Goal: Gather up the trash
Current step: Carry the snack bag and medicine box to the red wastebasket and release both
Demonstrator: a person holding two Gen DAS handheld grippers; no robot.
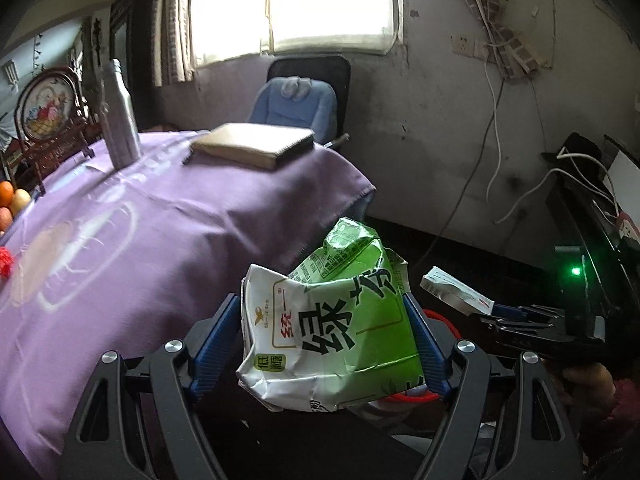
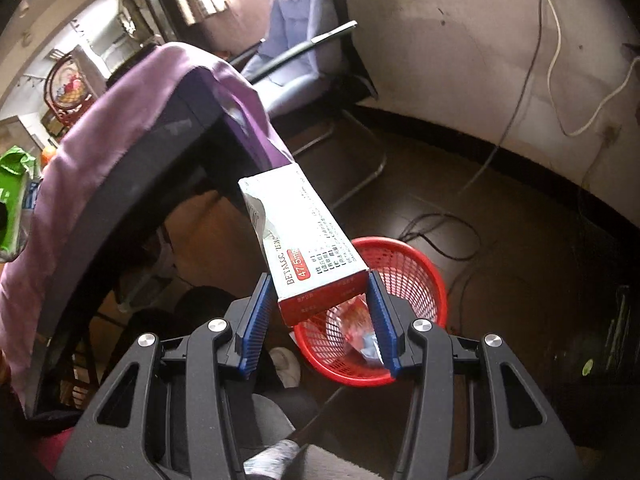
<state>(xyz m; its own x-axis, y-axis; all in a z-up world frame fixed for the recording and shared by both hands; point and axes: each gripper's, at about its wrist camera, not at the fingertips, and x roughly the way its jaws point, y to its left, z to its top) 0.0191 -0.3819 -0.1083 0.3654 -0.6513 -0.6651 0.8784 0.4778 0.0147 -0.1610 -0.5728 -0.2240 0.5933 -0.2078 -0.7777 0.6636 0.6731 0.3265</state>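
My left gripper (image 1: 326,320) is shut on a crumpled green and white drink carton (image 1: 332,320), held off the table's right edge. Behind and below the carton a red basket rim (image 1: 438,318) shows. My right gripper (image 2: 320,292) is shut on a white and red medicine box (image 2: 304,248), which sticks forward above a red mesh basket (image 2: 416,276) on the floor. Some wrappers lie in the basket. In the left wrist view the right gripper (image 1: 496,310) and its medicine box (image 1: 454,292) show at the right. The green carton (image 2: 14,196) appears at the far left of the right wrist view.
A table under a purple cloth (image 1: 140,240) carries a silver bottle (image 1: 118,120), a notebook (image 1: 256,144), a framed picture (image 1: 48,112) and fruit (image 1: 14,200). A blue-cushioned chair (image 1: 298,100) stands by the window. Cables (image 2: 452,232) trail over the dark floor. A shoe (image 2: 286,366) is near the basket.
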